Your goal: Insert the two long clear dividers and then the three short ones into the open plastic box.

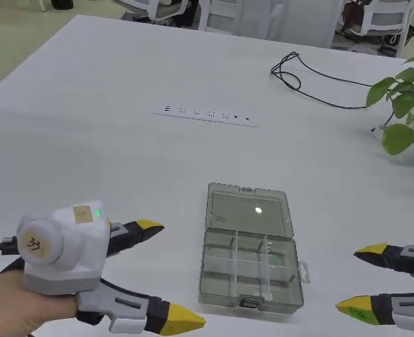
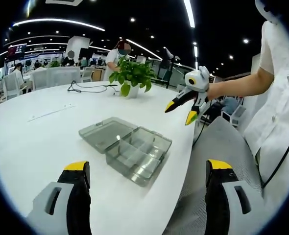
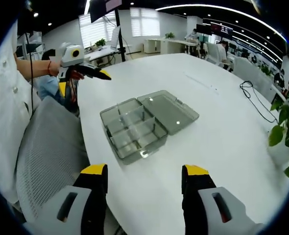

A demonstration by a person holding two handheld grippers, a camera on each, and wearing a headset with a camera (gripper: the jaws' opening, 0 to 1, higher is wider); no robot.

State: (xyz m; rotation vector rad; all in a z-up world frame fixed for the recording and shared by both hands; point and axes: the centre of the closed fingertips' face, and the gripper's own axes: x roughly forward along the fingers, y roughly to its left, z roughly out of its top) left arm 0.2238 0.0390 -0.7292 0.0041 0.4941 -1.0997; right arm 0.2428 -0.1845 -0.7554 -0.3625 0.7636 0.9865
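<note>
"Which step is this?"
"Dividers (image 1: 233, 253) already grid the box (image 1: 221, 296) on the table (image 1: 109, 154). Inserting looks finished, with a seating check next."
"The grippers?"
"Left of the box, the left gripper (image 1: 170, 274) is spread wide and empty. Right of it, the right gripper (image 1: 360, 278) is equally open, touching nothing."

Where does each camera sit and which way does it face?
Head view: on the head, down at box and table; left gripper, right gripper, hand show.
Left gripper view: on left gripper, faces right gripper across box; own jaws show.
Right gripper view: on right gripper, faces left gripper; own jaws show.
Shared: the box.
</note>
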